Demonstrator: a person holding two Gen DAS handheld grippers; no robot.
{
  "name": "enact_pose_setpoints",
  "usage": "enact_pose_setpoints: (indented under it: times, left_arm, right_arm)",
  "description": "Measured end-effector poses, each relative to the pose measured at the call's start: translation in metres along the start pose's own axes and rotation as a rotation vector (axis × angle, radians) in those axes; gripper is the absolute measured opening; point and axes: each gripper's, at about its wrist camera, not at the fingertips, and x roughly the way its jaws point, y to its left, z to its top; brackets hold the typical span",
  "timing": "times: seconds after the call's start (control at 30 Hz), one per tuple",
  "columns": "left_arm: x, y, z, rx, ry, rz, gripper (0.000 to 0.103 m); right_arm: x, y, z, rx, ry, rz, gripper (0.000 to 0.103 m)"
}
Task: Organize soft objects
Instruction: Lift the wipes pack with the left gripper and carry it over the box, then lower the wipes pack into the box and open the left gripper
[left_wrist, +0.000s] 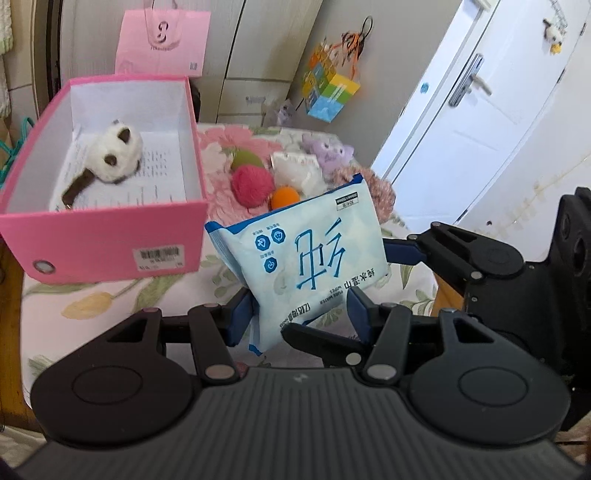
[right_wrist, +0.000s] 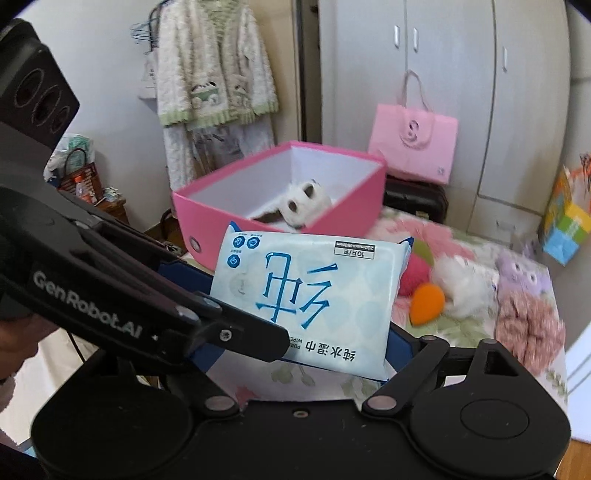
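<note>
Left gripper (left_wrist: 299, 317): blue-padded fingers closed partway onto the lower edge of the wipes pack (left_wrist: 306, 254), one pad on each side of it.
Right gripper (right_wrist: 295, 354): its blue fingers flank the same pack (right_wrist: 310, 291) from the pack's right side; whether the pads press on it cannot be told from either view.
Wipes pack: pale blue, printing upside down, held upright above the tablecloth (left_wrist: 110, 306), between both grippers and just in front of the box.
Pink box (left_wrist: 110, 243): open-topped, white inside, standing on the table to the left of the pack and beyond it.
Plush cat (left_wrist: 116, 157): white with brown patches, lying inside the box on a printed sheet.
Loose soft items: red pompom (left_wrist: 253, 184), green ball (left_wrist: 245, 158), orange ball (left_wrist: 284, 197), white fluffy piece (left_wrist: 297, 171), purple plush (left_wrist: 327, 151) and pink knitted piece (right_wrist: 528, 321), grouped on the tablecloth behind the pack, right of the box.
Background: pink paper bag (left_wrist: 162, 40) against the wardrobe (left_wrist: 255, 55); white door (left_wrist: 476, 110) at right.
</note>
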Motion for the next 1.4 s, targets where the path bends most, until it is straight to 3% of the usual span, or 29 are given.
enact_pose_setpoints:
  times: [0.47, 0.7, 0.93, 1.2, 1.4]
  left_arm:
    - [-0.037, 0.042, 0.033, 0.016, -0.178, 0.083, 0.054]
    - [-0.026, 0.081, 0.063, -0.012, -0.212, 0.105, 0.054]
    - [0.006, 0.131, 0.091, -0.111, -0.176, 0.103, 0.054]
    - [0.042, 0.174, 0.094, -0.219, -0.096, 0.087, 0.054]
    - [0.052, 0.185, 0.089, -0.234, -0.063, 0.104, 0.057]
  right_arm:
    - [0.03, 0.017, 0.063, -0.019, -0.093, 0.06, 0.095]
    - [0.069, 0.014, 0.094, -0.034, -0.113, 0.096, 0.095]
    - [0.127, -0.003, 0.119, 0.002, -0.064, 0.135, 0.095]
    - [0.175, -0.006, 0.124, 0.036, 0.035, 0.152, 0.095]
    - [0.184, 0.004, 0.121, -0.069, 0.076, 0.108, 0.093]
